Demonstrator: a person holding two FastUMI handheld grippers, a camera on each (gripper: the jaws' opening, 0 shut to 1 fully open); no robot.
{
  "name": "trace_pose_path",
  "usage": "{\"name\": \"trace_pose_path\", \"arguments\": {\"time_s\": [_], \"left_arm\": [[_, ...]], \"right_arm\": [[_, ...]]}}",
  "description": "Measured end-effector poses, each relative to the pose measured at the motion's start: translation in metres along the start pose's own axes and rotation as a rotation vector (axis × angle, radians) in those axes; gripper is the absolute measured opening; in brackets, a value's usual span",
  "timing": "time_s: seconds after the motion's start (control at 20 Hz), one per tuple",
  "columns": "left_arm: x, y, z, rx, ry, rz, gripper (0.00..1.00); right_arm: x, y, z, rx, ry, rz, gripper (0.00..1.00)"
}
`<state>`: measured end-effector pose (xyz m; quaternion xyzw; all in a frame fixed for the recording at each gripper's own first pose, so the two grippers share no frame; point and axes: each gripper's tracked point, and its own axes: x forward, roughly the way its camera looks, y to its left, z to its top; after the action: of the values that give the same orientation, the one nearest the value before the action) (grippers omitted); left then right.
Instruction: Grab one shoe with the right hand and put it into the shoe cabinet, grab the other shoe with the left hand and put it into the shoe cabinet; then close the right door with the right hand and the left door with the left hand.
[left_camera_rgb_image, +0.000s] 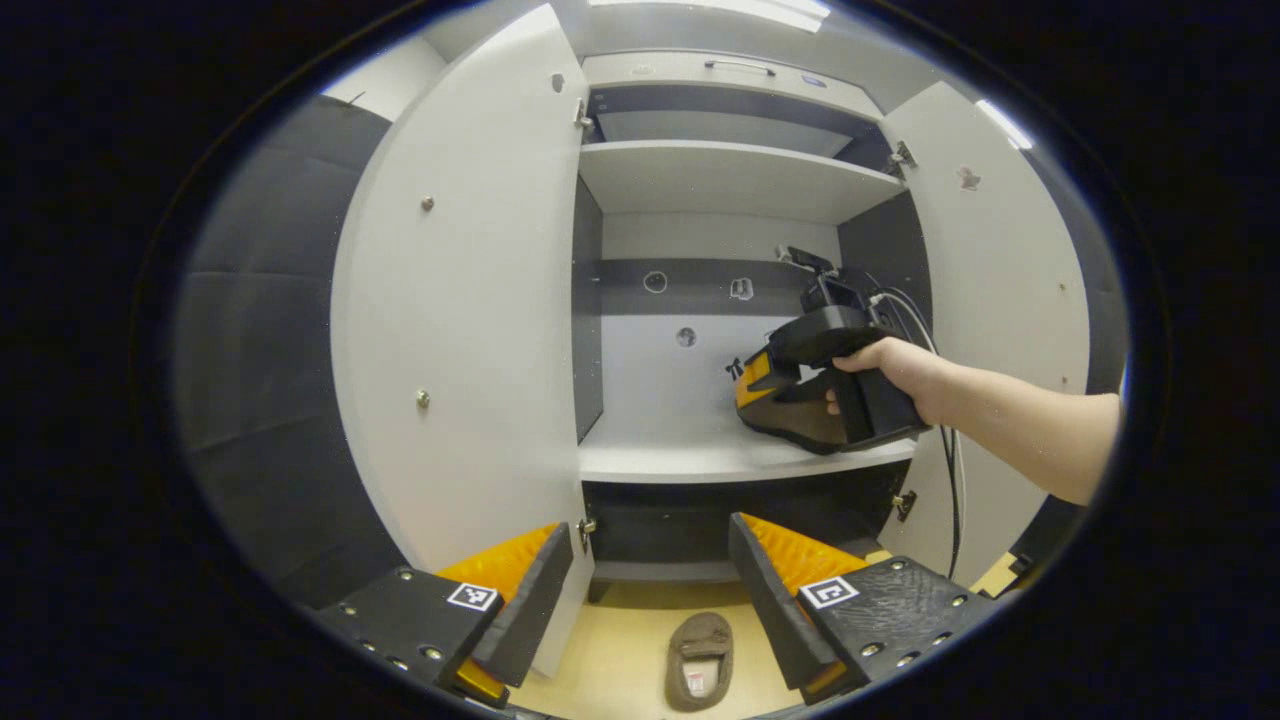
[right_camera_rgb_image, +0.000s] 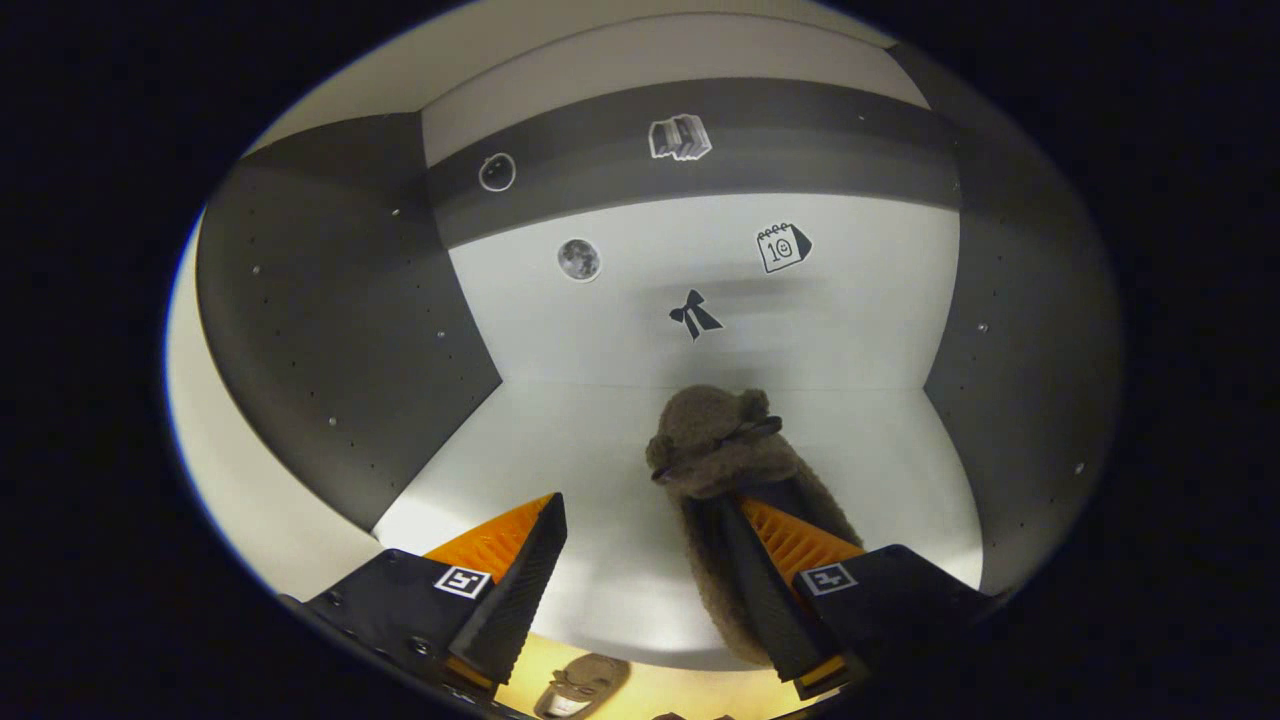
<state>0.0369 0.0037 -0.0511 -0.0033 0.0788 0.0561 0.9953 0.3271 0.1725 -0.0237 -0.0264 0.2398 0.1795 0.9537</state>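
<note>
Between my left gripper's (left_camera_rgb_image: 650, 600) spread fingers, a slipper (left_camera_rgb_image: 699, 660) lies on the floor below. Beyond it, both cabinet doors (left_camera_rgb_image: 470, 330) stand open. My right gripper (right_camera_rgb_image: 645, 570) reaches onto the middle shelf (right_camera_rgb_image: 560, 450), jaws apart, its right finger (right_camera_rgb_image: 760, 590) inside the other slipper (right_camera_rgb_image: 715, 445) resting there.

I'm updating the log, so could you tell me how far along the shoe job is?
Done: the first slipper lies on the cabinet shelf, right gripper open beside it. In hand: nothing. Left: the second slipper lies on the floor below the open left gripper; both doors stand open.
</note>
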Motion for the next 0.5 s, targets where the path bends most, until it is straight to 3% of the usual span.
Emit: {"name": "trace_pose_path", "arguments": {"time_s": [0.3, 0.35, 0.5], "left_arm": [[-0.016, 0.0, -0.009, 0.018, 0.011, -0.025, 0.93], [-0.018, -0.001, -0.011, 0.02, 0.011, -0.035, 0.93], [-0.022, -0.002, -0.02, 0.034, 0.023, -0.061, 0.93]], "right_arm": [[-0.06, -0.013, 0.0, -0.089, -0.08, -0.086, 0.96], [-0.072, -0.015, 0.0, -0.096, -0.09, -0.093, 0.93], [-0.114, -0.012, -0.006, -0.091, -0.143, -0.093, 0.96]]}}
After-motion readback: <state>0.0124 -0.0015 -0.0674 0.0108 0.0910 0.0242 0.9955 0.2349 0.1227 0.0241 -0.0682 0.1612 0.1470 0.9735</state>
